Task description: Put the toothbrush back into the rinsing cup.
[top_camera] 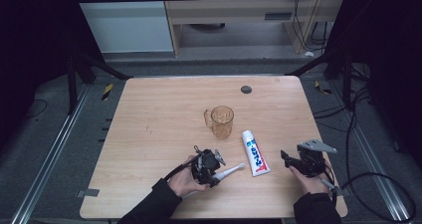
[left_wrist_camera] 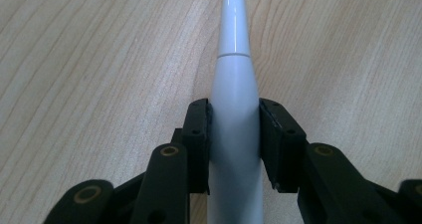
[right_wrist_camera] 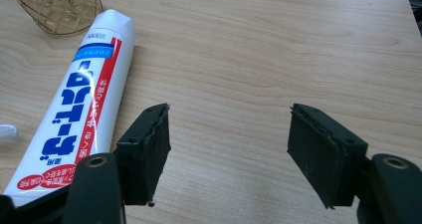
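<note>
Toothbrush [left_wrist_camera: 234, 114] clamped by handle between my left gripper [top_camera: 209, 168] jaws, low over table [top_camera: 149, 134] near front edge, head pointing toward toothpaste tube [top_camera: 255, 153]. My right gripper [right_wrist_camera: 229, 149] spread wide, nothing in it, just right of tube. Glass mug [top_camera: 221, 121] stands beyond tube.
</note>
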`<action>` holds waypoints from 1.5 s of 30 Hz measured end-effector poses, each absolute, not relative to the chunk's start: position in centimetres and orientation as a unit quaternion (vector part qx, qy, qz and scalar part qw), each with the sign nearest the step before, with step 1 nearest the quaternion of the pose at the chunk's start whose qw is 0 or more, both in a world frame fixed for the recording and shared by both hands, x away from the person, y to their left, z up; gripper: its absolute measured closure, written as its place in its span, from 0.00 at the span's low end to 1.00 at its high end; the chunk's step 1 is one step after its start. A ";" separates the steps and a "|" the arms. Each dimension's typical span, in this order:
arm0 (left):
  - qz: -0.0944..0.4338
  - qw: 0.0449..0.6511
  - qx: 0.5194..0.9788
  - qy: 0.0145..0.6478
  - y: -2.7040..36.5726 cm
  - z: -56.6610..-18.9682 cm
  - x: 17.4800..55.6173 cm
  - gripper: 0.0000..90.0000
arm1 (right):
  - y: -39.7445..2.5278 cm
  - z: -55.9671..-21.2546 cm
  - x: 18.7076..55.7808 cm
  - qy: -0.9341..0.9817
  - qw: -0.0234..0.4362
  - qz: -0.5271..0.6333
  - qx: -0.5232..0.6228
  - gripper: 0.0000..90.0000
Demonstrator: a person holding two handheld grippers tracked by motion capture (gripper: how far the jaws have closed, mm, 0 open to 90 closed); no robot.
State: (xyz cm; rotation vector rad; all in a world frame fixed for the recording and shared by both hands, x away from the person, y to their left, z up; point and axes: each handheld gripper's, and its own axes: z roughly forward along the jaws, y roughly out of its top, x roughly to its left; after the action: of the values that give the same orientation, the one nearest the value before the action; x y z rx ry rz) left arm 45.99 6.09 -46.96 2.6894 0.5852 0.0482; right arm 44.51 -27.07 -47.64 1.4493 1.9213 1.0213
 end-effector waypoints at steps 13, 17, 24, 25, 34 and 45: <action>0.019 0.224 0.949 0.219 7.6 -45.0 46.1 0.74 | -27.3 -47.6 44.5 0.706 0.258 0.379 0.540 0.36; 0.027 0.237 0.945 0.225 8.2 -44.1 46.1 0.74 | -27.3 -47.7 44.5 0.707 0.261 0.378 0.539 0.36; 0.044 0.267 0.931 0.243 9.7 -42.2 46.4 0.74 | -27.4 -47.8 44.6 0.706 0.261 0.376 0.540 0.36; 0.051 0.276 0.927 0.249 10.1 -41.8 46.5 0.74 | -27.4 -47.8 44.6 0.706 0.263 0.375 0.540 0.36; 0.096 0.322 0.897 0.287 12.2 -39.9 46.8 0.74 | -27.5 -47.9 44.6 0.700 0.269 0.372 0.547 0.31; 0.155 0.385 0.848 0.330 14.6 -37.8 47.0 0.74 | -27.6 -48.1 44.6 0.695 0.277 0.371 0.551 0.28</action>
State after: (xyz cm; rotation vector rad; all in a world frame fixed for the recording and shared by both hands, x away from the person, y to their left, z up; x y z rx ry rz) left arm 46.98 14.58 -37.75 2.1612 0.8409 0.3941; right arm 44.63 -27.61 -48.06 1.4788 1.8655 0.9968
